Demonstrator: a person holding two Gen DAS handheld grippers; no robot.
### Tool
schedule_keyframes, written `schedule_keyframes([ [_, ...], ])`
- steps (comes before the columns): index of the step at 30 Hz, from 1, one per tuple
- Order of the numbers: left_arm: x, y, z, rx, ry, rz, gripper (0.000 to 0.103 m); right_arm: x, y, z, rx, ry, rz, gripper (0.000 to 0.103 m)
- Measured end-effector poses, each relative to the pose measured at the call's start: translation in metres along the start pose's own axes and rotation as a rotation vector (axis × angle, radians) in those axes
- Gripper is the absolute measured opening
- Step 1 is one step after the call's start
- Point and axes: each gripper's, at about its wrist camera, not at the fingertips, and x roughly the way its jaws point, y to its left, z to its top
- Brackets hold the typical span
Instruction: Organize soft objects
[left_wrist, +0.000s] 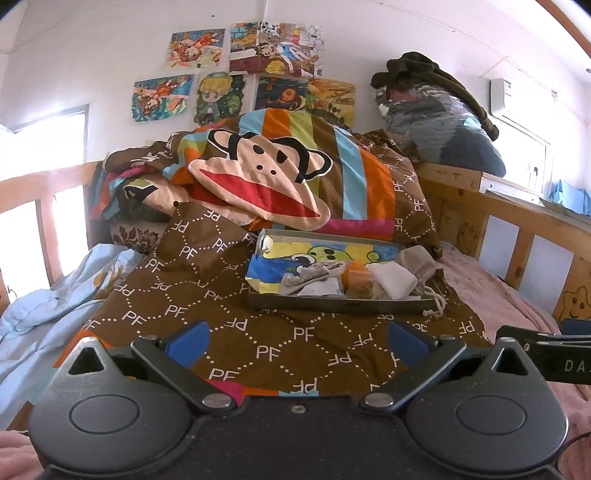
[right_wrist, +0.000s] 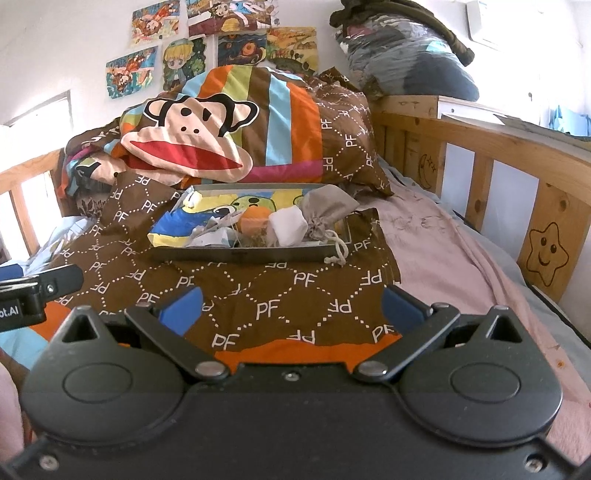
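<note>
A wooden-railed bed (right_wrist: 480, 173) carried a brown "PF" quilt (right_wrist: 266, 295) spread ahead of the gripper fingers, with a pink sheet (right_wrist: 436, 251) to its right. On the quilt, straight ahead, sat a shallow grey tray (right_wrist: 240, 254) (small soft items inside); beyond it a monkey-face pillow (right_wrist: 192, 147).

A brown quilt (left_wrist: 280, 347) printed with "PF" letters covers the bed, bunched up at the far end under a monkey-face cushion (left_wrist: 258, 181). Cartoon drawings (left_wrist: 240, 70) are stuck on the white wall behind. To the right runs a wooden bed rail (right_wrist: 480, 155) with a smiling star (right_wrist: 546, 254) burnt into it.
</note>
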Motion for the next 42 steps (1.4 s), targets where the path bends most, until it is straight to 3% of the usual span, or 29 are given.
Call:
schedule_keyframes([
  [42,0.0003,-0.0008,0.0002,0.002,0.004,0.002,0.102,0.0037,-0.009,-0.004,0.013,-0.013,0.0,0.103],
])
